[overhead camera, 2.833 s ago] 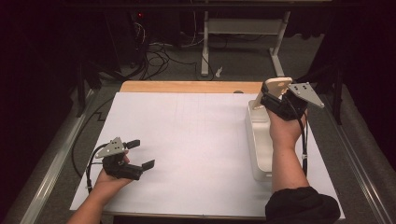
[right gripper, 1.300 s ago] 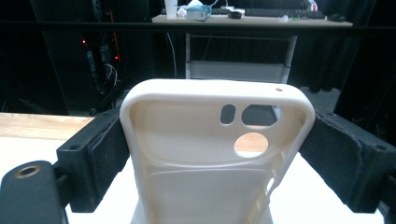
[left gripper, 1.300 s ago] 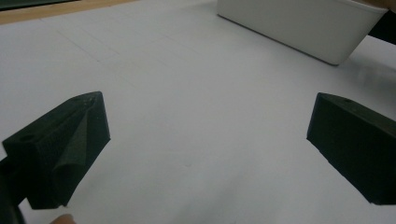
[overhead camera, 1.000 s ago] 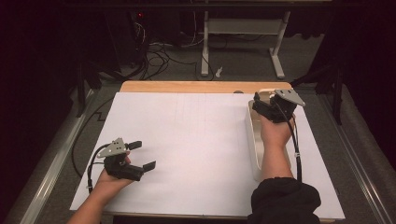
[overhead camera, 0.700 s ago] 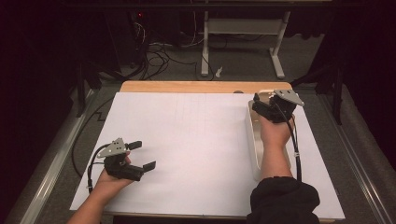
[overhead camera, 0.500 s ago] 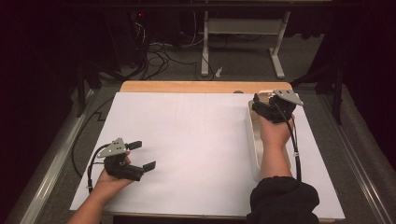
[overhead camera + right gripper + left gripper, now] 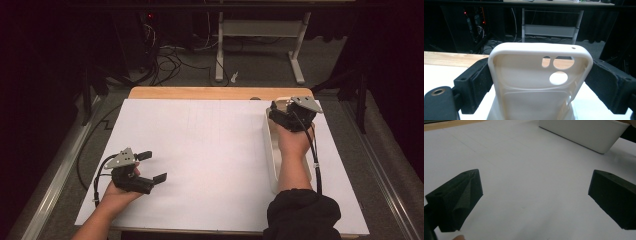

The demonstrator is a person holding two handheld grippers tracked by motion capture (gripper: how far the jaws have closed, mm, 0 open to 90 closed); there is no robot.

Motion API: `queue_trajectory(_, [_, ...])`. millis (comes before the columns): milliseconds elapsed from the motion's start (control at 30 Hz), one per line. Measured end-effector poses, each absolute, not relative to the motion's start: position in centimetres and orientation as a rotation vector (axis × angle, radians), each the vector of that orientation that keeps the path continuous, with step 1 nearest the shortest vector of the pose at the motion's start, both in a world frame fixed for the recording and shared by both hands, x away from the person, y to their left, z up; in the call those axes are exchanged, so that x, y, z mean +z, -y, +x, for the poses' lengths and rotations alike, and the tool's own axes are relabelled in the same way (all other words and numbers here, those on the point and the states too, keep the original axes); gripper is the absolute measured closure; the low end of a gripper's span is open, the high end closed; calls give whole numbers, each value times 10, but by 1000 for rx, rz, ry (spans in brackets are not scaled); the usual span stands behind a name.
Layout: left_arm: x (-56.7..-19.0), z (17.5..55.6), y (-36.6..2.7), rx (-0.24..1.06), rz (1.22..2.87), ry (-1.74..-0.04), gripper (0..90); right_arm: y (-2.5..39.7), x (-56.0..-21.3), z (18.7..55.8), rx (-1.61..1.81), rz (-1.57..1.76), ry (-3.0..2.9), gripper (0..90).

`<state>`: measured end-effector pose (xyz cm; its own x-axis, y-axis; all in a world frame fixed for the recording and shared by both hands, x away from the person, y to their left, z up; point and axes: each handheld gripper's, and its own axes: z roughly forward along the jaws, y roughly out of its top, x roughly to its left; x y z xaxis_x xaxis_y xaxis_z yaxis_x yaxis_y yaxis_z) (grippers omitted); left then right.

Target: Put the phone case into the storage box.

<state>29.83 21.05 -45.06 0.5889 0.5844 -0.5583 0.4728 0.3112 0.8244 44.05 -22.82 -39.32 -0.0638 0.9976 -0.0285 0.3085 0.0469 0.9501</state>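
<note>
Case (image 7: 537,82), a cream phone shell, sits upright between the jaws of our right gripper (image 7: 537,85), its long axis running straight away from us and its camera cut-outs toward the far end. The pads press on both of its long sides, so we have it clamped across its width. In the high view that right gripper (image 7: 290,116) hovers over the far end of the white bin (image 7: 271,160), which lies lengthwise along the right side of the table (image 7: 200,150); the case points the same way as the bin. We judge that whichever way the case goes next, down into the bin or out of it, the move runs along that shared line, with little room to either side between the bin's walls.

Our left gripper (image 7: 145,170) rests near the front left of the table, jaws spread wide with nothing between them. From its own view the bin (image 7: 584,132) lies well off, so the right hand is by far the nearer one.
</note>
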Motion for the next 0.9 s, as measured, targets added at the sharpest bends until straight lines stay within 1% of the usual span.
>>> queue_trajectory(900, [-450, 299, -212, 83, 1308, -1020, 4, 227, -393, 449, 1051, 1386, -1493, 102])
